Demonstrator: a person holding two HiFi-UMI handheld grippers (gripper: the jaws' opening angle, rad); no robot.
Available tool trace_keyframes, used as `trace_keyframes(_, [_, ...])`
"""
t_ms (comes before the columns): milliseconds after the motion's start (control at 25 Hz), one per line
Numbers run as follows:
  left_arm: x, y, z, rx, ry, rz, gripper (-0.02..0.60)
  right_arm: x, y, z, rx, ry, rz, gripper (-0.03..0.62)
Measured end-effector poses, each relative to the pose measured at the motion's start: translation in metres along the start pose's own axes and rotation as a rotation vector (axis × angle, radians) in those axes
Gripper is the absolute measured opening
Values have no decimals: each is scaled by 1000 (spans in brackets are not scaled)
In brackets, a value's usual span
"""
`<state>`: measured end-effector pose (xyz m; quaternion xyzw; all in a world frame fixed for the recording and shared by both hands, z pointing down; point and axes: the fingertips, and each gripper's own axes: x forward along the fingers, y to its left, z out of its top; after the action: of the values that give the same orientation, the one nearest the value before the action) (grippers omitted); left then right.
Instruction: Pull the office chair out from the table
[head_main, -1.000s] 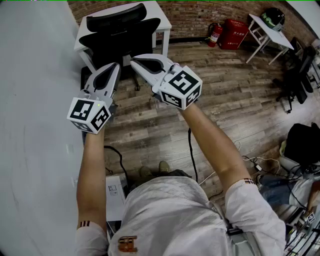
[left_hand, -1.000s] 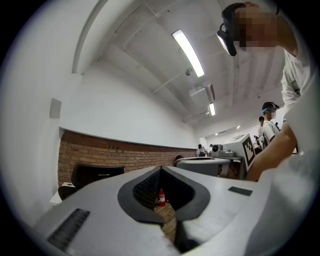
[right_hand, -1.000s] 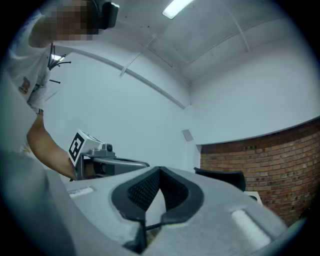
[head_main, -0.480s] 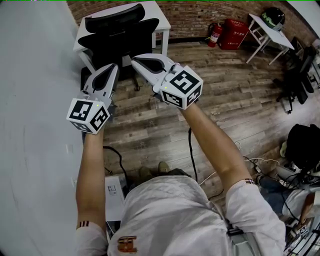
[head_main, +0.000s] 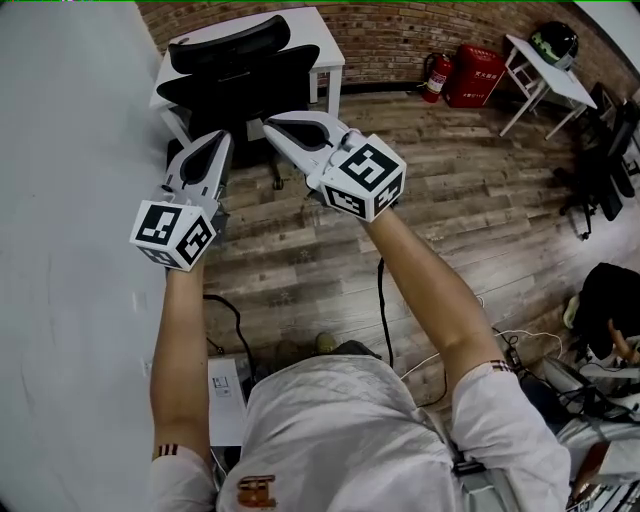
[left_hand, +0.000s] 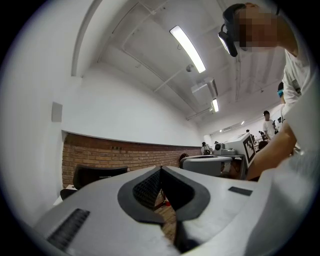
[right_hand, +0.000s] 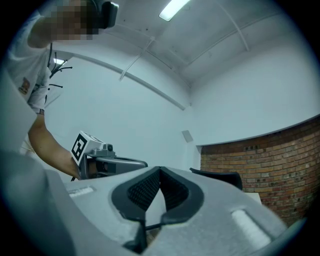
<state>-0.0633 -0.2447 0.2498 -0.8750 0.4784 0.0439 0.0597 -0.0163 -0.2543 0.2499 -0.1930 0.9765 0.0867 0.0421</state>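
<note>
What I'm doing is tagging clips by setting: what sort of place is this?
Probably an office or lab workspace: a black office chair at a white table, a red fire extinguisher by the brick wall, and cables on the wood floor.

Wood-plank floor (head_main: 480, 200) is noted, a black cable (head_main: 381, 300) laid across it. A brick wall (head_main: 390, 30) is seen at the far end, a white wall (head_main: 70, 150) at left. A white side table (head_main: 545, 68) and a red fire extinguisher (head_main: 434, 72) are placed near the brick. Ceiling strip lights (left_hand: 187, 49) are lit.
</note>
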Motion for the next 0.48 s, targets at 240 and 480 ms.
trace_keyframes(240, [7, 4, -5, 3, 10, 30, 1, 0, -13, -4, 3, -4, 20, 2])
trace_keyframes(480, [14, 18, -11, 16, 22, 41, 0, 11, -23, -11, 2, 2, 34, 2])
